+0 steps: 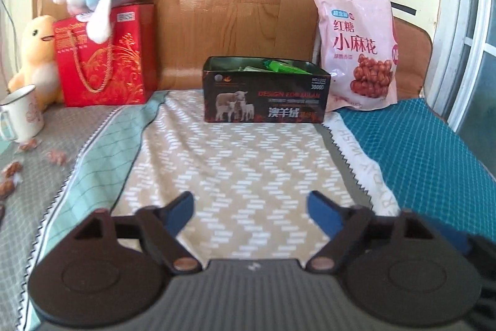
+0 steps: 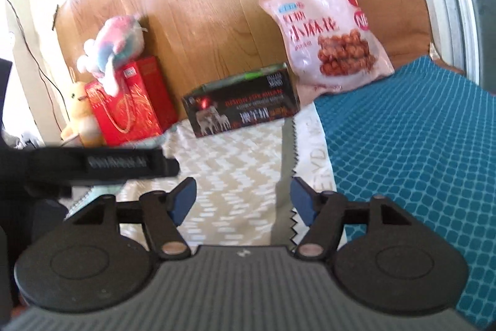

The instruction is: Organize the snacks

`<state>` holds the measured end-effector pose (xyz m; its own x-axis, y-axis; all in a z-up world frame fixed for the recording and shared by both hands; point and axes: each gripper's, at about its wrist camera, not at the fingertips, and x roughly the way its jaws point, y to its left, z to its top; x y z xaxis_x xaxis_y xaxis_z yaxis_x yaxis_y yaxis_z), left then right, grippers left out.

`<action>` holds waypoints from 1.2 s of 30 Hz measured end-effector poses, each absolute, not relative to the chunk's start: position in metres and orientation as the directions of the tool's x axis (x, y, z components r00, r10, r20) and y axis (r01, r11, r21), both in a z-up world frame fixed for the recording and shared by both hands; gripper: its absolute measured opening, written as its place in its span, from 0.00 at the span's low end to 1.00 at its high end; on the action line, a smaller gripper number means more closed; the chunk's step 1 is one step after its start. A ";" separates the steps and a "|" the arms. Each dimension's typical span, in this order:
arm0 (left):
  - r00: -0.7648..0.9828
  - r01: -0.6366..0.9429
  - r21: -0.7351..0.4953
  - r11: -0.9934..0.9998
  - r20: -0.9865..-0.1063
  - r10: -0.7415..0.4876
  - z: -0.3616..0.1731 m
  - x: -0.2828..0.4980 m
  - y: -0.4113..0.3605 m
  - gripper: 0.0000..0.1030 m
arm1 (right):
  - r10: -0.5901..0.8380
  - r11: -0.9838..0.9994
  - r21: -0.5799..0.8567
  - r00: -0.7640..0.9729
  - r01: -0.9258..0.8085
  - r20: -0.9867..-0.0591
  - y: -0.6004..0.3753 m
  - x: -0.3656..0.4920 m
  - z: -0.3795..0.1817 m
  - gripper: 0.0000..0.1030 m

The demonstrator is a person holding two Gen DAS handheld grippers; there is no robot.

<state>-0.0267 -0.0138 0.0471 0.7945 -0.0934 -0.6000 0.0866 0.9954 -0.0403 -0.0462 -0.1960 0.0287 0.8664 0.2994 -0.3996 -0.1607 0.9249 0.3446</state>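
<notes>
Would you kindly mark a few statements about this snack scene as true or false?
1. The black box is open on top. True.
2. The pink snack bag lies flat on the cloth. False: it stands leaning beside the box.
3. The left gripper holds a wrapped candy. False: its jaws are open and hold nothing.
4. Wrapped candies lie scattered near the white mug. True.
5. The right gripper is shut. False: its jaws are open.
</notes>
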 end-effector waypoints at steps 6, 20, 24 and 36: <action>0.821 0.044 -0.010 0.999 -0.569 -0.042 0.055 -0.040 -0.011 1.00 | 0.283 0.928 0.340 0.885 -0.154 -0.370 -0.197 -0.062 0.035 0.77; 0.886 -0.066 0.003 0.998 -0.460 0.060 0.063 -0.056 -0.004 1.00 | 0.249 0.927 0.358 0.899 -0.113 -0.360 -0.207 -0.068 0.033 0.86; 0.872 -0.049 0.001 0.999 -0.487 0.043 0.060 -0.052 -0.005 1.00 | 0.250 0.923 0.370 0.899 -0.108 -0.361 -0.209 -0.068 0.032 0.86; 0.833 -0.038 0.073 0.997 -0.548 0.072 0.042 -0.043 -0.019 1.00 | 0.260 0.911 0.403 0.884 -0.091 -0.388 -0.214 -0.061 0.023 0.87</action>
